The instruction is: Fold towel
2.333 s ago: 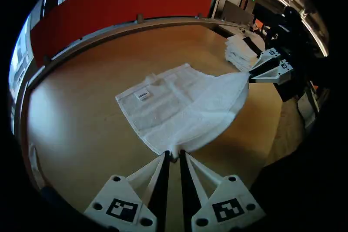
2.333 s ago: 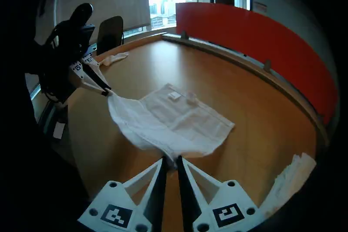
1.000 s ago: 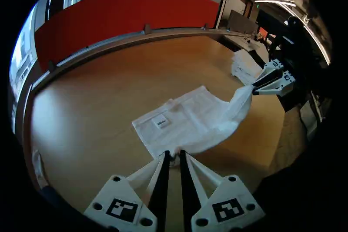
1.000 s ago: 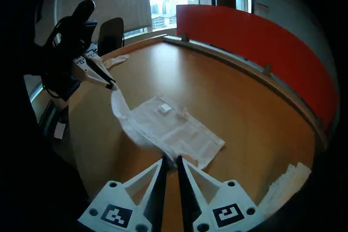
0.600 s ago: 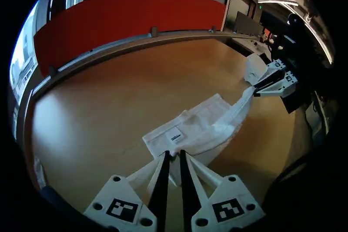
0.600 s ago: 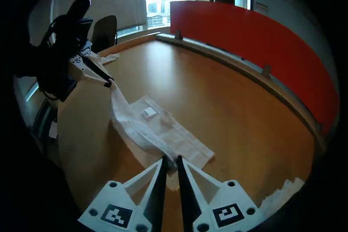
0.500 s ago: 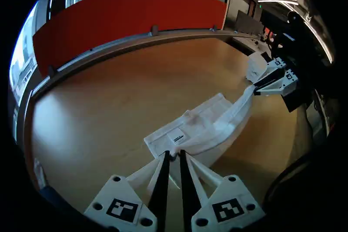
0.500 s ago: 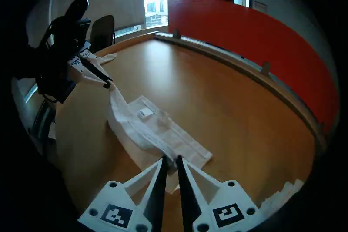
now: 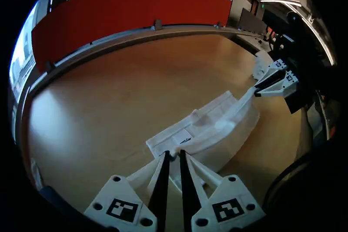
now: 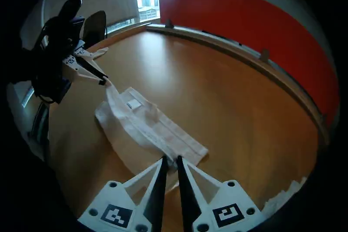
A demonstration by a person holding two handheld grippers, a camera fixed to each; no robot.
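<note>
A white towel (image 9: pixel 213 123) lies on the wooden table (image 9: pixel 100 92) as a long narrow band, its near edge doubled over the far half. My left gripper (image 9: pixel 172 153) is shut on one corner of that edge. Across the band, my right gripper (image 9: pixel 255 93) pinches the other corner, slightly raised. In the right gripper view the towel (image 10: pixel 143 129) stretches from my right gripper (image 10: pixel 171 159), shut on its corner, to the left gripper (image 10: pixel 103 82) at the far end. A small label (image 10: pixel 132 105) shows on the towel's top.
A red partition (image 9: pixel 130 10) runs along the table's far edge (image 10: pixel 243 53). A stack of white towels (image 9: pixel 262 63) sits past the right gripper. Another white cloth (image 10: pixel 99 53) lies near a dark chair (image 10: pixel 93 25). The person's dark sleeves (image 10: pixel 48 71) hold the far gripper.
Both grippers have carried the lifted edge forward and down over the towel. The spread sheet has narrowed into a folded band, and the sagging middle now rests on the table.
</note>
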